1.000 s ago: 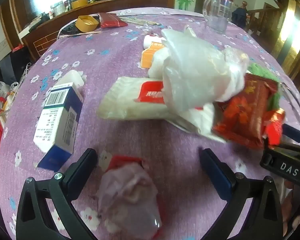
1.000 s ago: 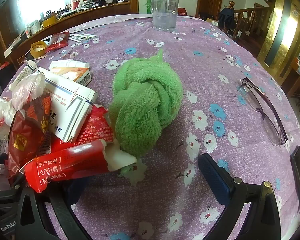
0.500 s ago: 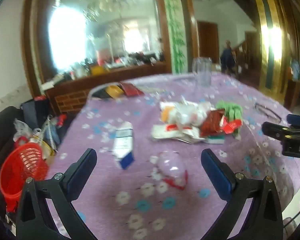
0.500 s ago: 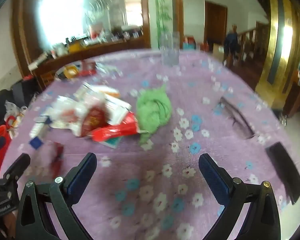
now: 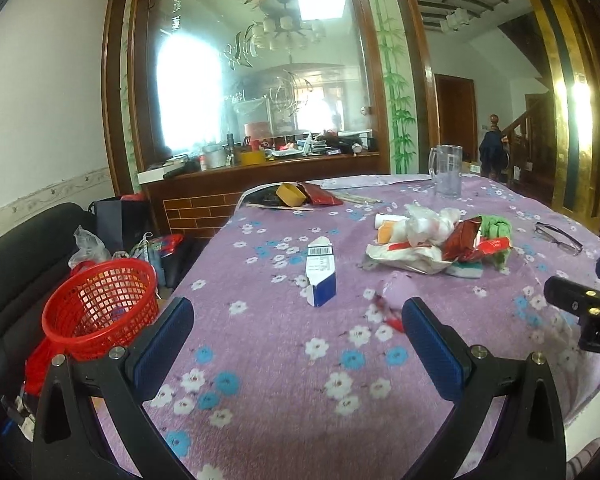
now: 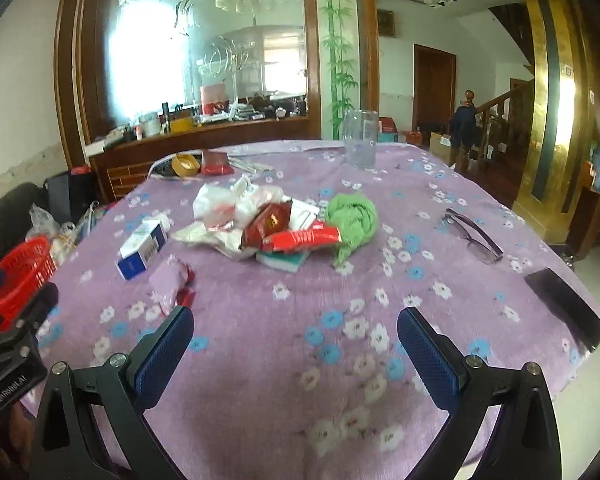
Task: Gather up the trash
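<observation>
A heap of trash (image 5: 428,240) lies mid-table: white plastic bags, red snack wrappers, a white sachet; it also shows in the right wrist view (image 6: 260,220). A blue-and-white carton (image 5: 321,276) (image 6: 142,248) lies left of it. A crumpled clear wrapper with red trim (image 6: 170,284) (image 5: 392,300) lies nearer me. A red mesh basket (image 5: 100,304) (image 6: 20,276) stands off the table's left side. My left gripper (image 5: 298,344) and right gripper (image 6: 294,352) are open and empty, held back over the table's near edge.
A green cloth (image 6: 354,216) touches the heap's right side. Glasses (image 6: 472,236) and a black phone (image 6: 566,308) lie at the right. A glass mug (image 6: 360,144) stands at the far edge. A yellow tape roll (image 5: 290,194) and red packet lie far left.
Both grippers have pulled back and up from the trash heap to the table's near edge. The wide room and red basket have come into view. Both stay open.
</observation>
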Demonstrator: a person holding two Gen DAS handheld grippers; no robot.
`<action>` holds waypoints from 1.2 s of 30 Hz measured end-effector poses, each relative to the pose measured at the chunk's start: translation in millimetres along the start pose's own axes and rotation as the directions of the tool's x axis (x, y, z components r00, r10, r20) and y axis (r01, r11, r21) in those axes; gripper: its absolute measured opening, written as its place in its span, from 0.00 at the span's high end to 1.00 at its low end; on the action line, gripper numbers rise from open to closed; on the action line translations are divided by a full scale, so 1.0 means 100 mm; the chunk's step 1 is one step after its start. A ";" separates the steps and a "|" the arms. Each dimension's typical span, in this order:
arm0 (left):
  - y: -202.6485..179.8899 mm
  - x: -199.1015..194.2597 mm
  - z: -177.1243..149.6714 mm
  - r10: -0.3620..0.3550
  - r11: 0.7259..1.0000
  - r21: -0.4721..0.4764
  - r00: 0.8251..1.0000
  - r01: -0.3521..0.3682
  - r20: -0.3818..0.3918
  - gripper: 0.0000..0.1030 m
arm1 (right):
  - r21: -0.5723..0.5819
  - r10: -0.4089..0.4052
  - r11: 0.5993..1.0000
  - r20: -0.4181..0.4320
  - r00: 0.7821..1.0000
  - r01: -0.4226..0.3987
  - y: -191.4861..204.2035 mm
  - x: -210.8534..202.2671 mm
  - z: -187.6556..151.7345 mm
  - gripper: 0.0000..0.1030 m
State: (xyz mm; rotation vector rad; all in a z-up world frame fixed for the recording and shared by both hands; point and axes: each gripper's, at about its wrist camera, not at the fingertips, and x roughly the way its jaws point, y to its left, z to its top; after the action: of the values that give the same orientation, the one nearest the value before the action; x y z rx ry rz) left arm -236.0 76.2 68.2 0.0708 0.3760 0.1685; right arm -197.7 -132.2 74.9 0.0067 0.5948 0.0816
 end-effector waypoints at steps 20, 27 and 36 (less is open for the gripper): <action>0.12 -0.23 -0.05 0.011 1.000 -0.021 1.000 -0.011 0.005 0.00 | -0.076 -0.045 0.996 0.059 0.997 0.050 0.20 -0.34 -0.12 0.00; 0.13 -0.21 -0.04 0.009 1.000 -0.022 1.000 -0.009 -0.002 0.00 | -0.084 -0.048 0.995 0.044 0.998 0.051 0.21 -0.32 -0.14 0.00; 0.14 -0.21 -0.07 0.009 1.000 -0.021 1.000 -0.009 -0.009 0.00 | -0.083 -0.048 0.995 0.036 0.998 0.050 0.22 -0.31 -0.16 0.00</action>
State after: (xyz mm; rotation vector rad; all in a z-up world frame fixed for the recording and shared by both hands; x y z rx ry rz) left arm -260.3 86.6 70.8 0.0511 0.3832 0.1820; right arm -234.0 -113.3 79.8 -0.0880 0.5569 0.0587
